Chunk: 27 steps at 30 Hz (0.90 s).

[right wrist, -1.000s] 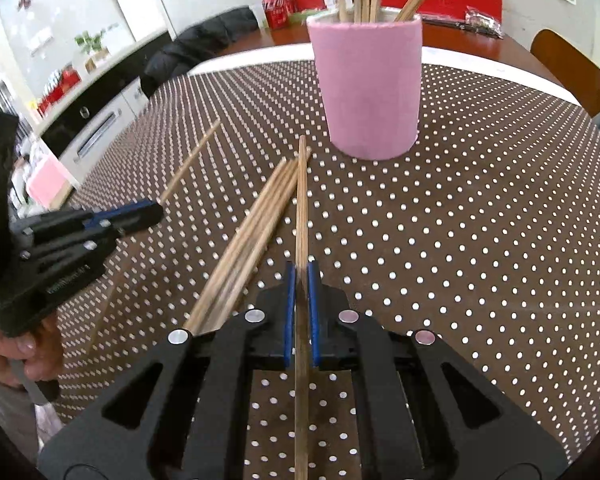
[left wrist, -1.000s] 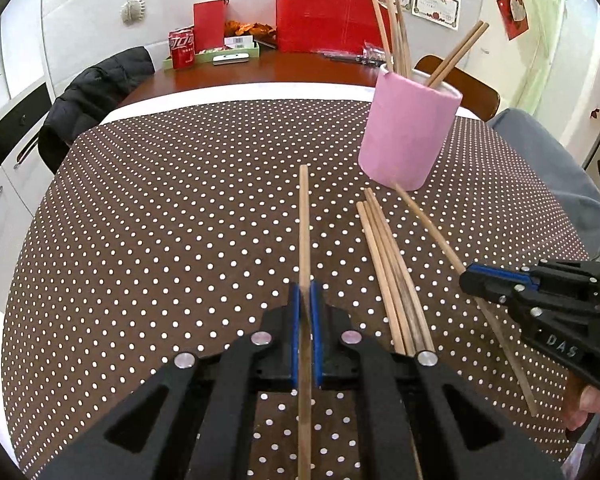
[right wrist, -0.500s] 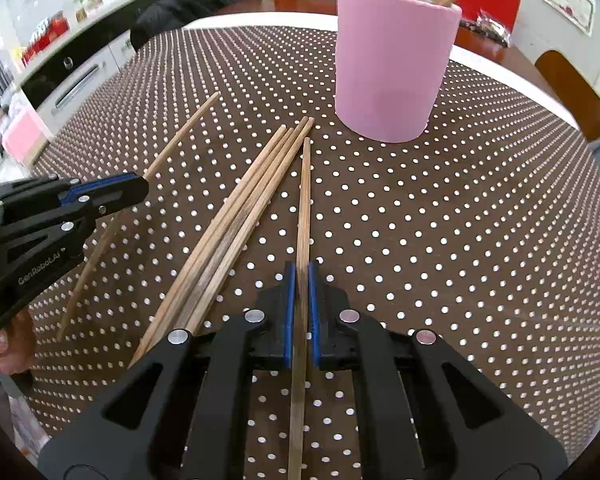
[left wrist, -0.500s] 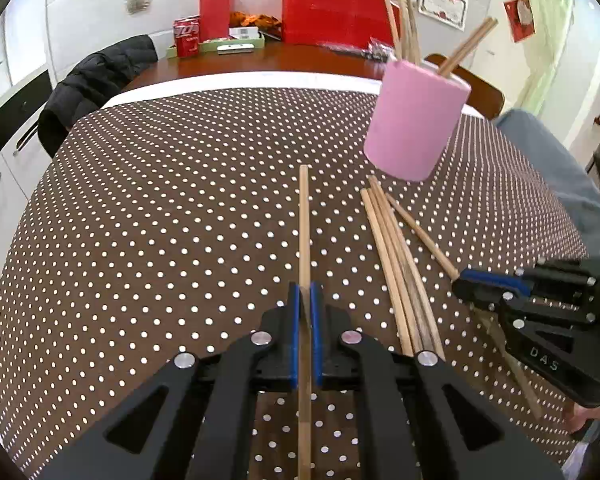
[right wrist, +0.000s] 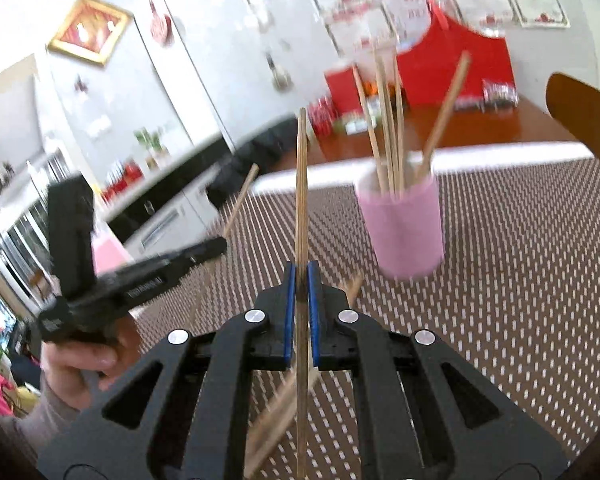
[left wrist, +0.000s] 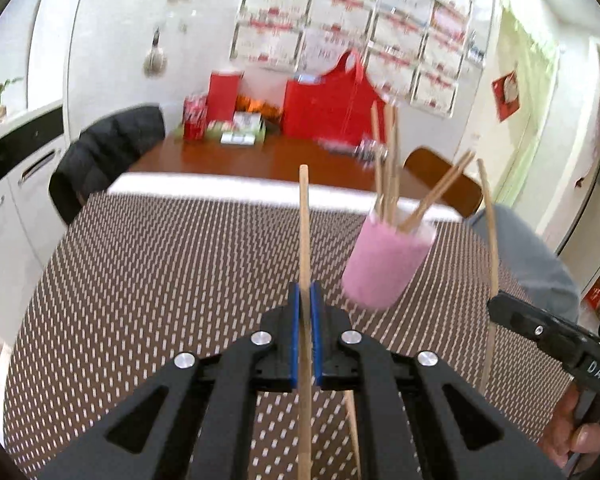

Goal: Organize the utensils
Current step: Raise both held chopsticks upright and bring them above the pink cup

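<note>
Both grippers have lifted off the dotted tablecloth (left wrist: 148,280), the left gripper (left wrist: 305,332) and right gripper (right wrist: 301,312) each pinching one chopstick (left wrist: 304,216), so next comes tipping each stick into the pink cup (right wrist: 404,232) ahead.

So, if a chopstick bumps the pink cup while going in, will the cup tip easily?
Possibly. The pink cup is tall, looks light, and its chopsticks lean well above the rim, so a sideways knock might tip it. The tablecloth probably limits sliding.
</note>
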Tool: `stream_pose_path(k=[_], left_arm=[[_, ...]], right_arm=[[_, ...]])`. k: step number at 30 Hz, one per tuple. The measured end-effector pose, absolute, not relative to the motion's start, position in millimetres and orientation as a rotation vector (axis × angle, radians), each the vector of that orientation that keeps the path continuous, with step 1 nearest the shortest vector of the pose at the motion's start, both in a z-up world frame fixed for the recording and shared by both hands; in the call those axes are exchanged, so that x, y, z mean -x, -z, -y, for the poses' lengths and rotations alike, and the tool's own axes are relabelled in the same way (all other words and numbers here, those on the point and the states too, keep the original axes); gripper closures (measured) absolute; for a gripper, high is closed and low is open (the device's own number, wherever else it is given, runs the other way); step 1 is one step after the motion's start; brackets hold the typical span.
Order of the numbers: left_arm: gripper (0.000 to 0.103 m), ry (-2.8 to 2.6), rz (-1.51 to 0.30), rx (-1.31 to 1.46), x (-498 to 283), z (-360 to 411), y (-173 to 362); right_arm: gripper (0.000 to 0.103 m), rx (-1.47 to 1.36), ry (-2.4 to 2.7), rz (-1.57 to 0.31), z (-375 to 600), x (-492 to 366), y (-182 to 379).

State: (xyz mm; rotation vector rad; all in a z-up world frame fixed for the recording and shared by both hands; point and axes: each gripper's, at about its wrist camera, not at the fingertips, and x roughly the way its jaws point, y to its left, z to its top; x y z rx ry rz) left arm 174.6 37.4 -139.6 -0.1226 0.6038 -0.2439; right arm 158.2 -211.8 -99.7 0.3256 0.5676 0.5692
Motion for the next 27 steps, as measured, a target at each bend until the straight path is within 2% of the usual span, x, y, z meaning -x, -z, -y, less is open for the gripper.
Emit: stream_pose_path(k=[16, 27], left_arm=[[0.098, 0.413, -0.115, 0.218, -227.5, 12.4, 60.6], [0.098, 0.442, -0.081, 0.296, -293.7, 43.5, 80.5]], right_arm=[[0.097, -0.381, -0.532, -0.224, 259.9, -218.8, 4.5], [0.097, -0.428, -0.427, -0.113, 285.0, -276.9, 9.1]])
